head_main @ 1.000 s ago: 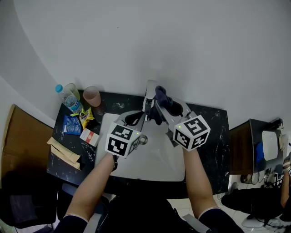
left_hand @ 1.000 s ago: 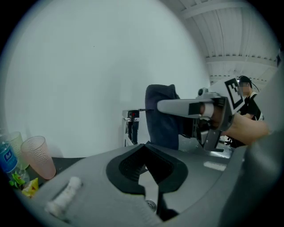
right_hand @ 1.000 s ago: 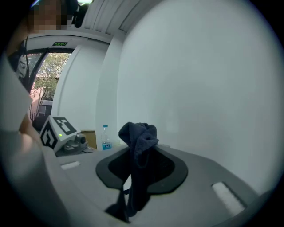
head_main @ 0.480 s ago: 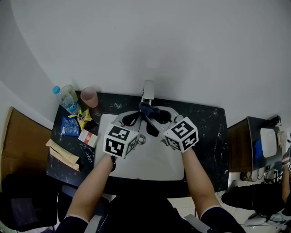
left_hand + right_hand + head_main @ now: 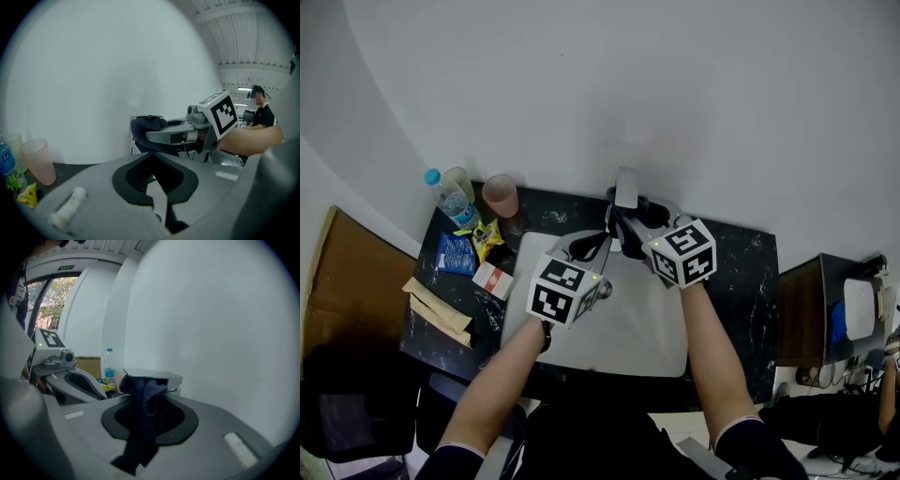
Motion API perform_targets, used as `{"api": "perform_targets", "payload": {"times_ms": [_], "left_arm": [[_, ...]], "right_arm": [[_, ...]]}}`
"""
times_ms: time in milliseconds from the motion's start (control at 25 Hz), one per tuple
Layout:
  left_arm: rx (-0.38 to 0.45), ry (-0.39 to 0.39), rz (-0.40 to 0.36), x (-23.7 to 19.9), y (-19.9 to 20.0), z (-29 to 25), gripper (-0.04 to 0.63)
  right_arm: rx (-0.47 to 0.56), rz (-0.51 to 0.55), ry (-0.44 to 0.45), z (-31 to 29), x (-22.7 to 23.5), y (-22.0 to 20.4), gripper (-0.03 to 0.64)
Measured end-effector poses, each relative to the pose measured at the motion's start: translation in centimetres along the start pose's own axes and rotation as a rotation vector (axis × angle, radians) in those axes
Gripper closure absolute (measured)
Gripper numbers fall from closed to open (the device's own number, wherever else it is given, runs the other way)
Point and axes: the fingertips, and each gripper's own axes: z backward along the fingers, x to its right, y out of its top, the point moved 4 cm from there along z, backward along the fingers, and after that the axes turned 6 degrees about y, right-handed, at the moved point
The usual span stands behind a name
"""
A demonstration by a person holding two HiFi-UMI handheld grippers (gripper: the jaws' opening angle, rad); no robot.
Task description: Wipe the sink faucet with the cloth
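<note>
Wiping, we judge, is barely begun: our right gripper (image 5: 630, 223) has its jaws clamped on the cloth (image 5: 143, 427) at the faucet (image 5: 154, 377), and our left gripper (image 5: 152, 154) waits with jaws together, empty.

left tongs (image 5: 153, 157) closed, empty, right tongs (image 5: 146, 391) clamped on cloth (image 5: 142, 434), forearms (image 5: 499, 375) outstretched
</note>
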Motion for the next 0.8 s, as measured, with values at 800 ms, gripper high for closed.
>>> {"api": "perform_targets", "payload": {"times_ms": [800], "left_arm": [[-0.051,-0.001,-0.010,-1.2,-2.4,2.1,0.594]], "right_arm": [[-0.153,0.114,0.169,3.5,-8.8,-1.5,0.531]]}}
